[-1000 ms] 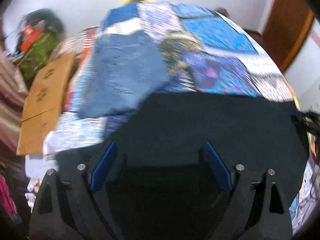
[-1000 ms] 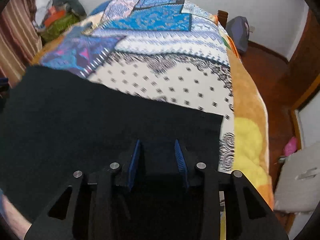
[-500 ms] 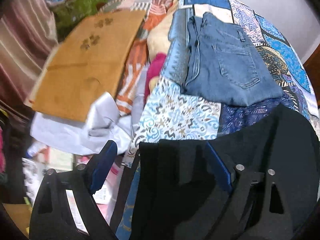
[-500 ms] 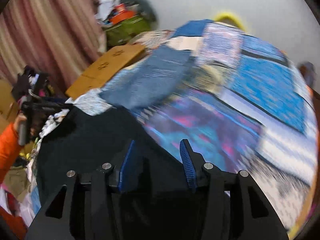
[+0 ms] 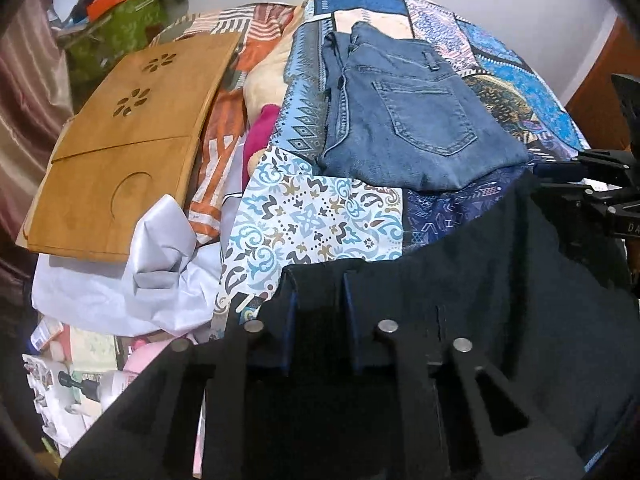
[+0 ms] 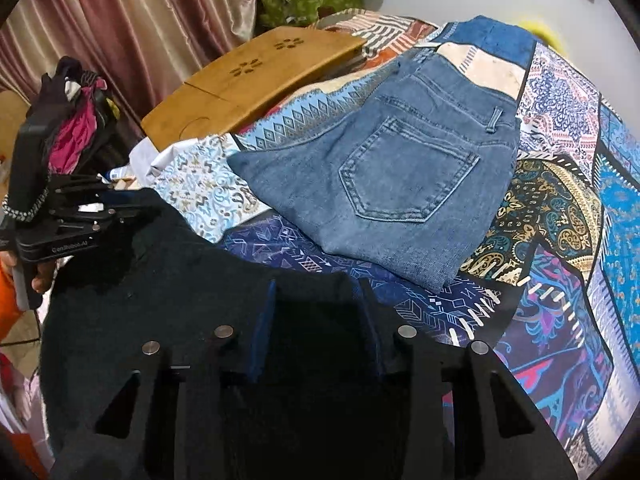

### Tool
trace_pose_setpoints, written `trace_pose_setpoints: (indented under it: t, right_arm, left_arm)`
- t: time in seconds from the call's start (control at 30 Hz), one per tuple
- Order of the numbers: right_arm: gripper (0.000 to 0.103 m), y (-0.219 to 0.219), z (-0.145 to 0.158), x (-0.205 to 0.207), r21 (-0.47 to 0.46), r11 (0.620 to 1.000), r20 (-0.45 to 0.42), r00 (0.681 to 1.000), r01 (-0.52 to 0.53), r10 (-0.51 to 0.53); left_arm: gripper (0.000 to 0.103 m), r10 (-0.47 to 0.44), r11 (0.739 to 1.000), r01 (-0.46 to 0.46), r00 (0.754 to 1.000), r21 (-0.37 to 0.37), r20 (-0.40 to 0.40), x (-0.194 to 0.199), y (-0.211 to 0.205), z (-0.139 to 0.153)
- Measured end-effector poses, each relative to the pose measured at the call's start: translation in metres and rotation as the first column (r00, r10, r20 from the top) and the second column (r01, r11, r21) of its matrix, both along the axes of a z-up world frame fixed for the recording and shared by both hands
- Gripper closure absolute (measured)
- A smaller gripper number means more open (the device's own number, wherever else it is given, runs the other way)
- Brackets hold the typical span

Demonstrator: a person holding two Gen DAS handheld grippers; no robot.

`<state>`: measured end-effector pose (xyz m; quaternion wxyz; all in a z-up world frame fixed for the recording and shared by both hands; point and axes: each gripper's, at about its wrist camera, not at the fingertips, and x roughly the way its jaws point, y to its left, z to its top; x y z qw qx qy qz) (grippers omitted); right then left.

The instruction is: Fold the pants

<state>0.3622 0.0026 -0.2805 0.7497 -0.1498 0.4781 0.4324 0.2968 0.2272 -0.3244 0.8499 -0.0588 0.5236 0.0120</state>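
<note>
Black pants (image 6: 168, 320) lie on the bed (image 6: 560, 320), their length running between both hands. Left hand-held gripper (image 5: 318, 292) is closing on one end's edge; right hand-held gripper (image 6: 316, 304) is closing on the other.

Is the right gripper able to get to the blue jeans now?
Probably yes. The folded blue jeans lie uncovered on the quilt, just beyond the right gripper, with nothing between. But its closing jaws have the black pants between them, so it isn't free.
</note>
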Motion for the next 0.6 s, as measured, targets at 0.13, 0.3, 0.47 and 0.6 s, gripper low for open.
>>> trace_pose_setpoints:
  t: [0.13,0.3,0.47,0.6]
  right_arm:
    - [0.081,0.001,-0.004,-0.004,-0.057,0.998,-0.041,0.999,-0.021,0.019]
    - [0.096,-0.001,-0.007,-0.004,-0.031,1.000,-0.027,1.000,0.000,-0.001]
    - [0.100,-0.001,0.003,-0.009,-0.005,1.000,0.105,0.994,0.023,-0.023]
    - [0.101,-0.006,-0.001,0.005,-0.029,0.995,0.117,0.989,0.096,-0.092]
  left_arm:
    - [0.084,-0.002,1.000,0.002,1.000,-0.023,0.003,0.001,0.006,-0.001]
    - [0.085,0.048,0.997,-0.049,0.999,0.063,0.018,0.007,0.007,0.000]
    - [0.085,0.069,0.986,-0.070,0.997,0.148,0.017,0.027,0.009,-0.003]
    - [0.083,0.038,0.975,-0.037,0.999,0.218,-0.003,0.032,0.002,-0.010]
